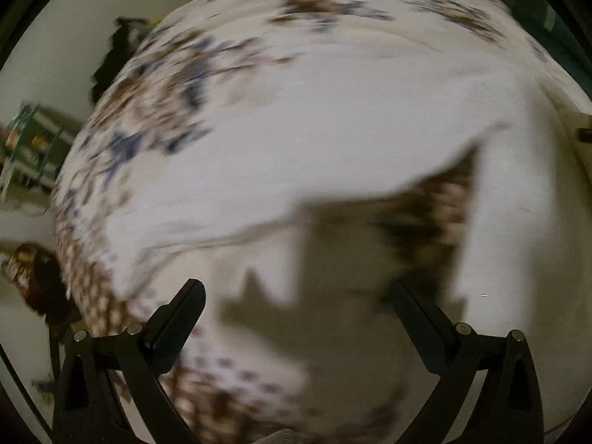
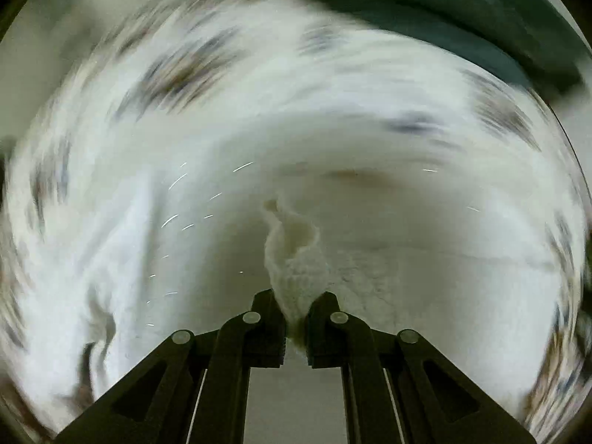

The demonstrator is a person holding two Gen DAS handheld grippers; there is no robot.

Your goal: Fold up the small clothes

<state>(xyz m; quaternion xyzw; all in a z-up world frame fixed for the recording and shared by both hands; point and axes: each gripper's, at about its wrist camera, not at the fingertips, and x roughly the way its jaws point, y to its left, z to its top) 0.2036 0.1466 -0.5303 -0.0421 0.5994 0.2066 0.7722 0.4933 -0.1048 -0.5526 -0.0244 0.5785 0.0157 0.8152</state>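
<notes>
A white garment [image 1: 296, 148] lies spread on a bed with a white, brown-and-blue flowered cover [image 1: 159, 103]. In the left wrist view its near edge is lifted and casts a dark shadow. My left gripper [image 1: 296, 296] is open and empty, just above the cloth. My right gripper [image 2: 296, 303] is shut on a bunched fold of white knitted cloth [image 2: 296, 259], which stands up between the fingers. The rest of the white garment [image 2: 370, 222] lies beyond it. Both views are blurred by motion.
The flowered cover [image 2: 177, 66] fills most of both views. A dark green object [image 2: 462, 26] lies at the far right of the bed. A dark garment [image 1: 118, 55] hangs at the far left. A shelf [image 1: 29, 140] stands by the wall on the left.
</notes>
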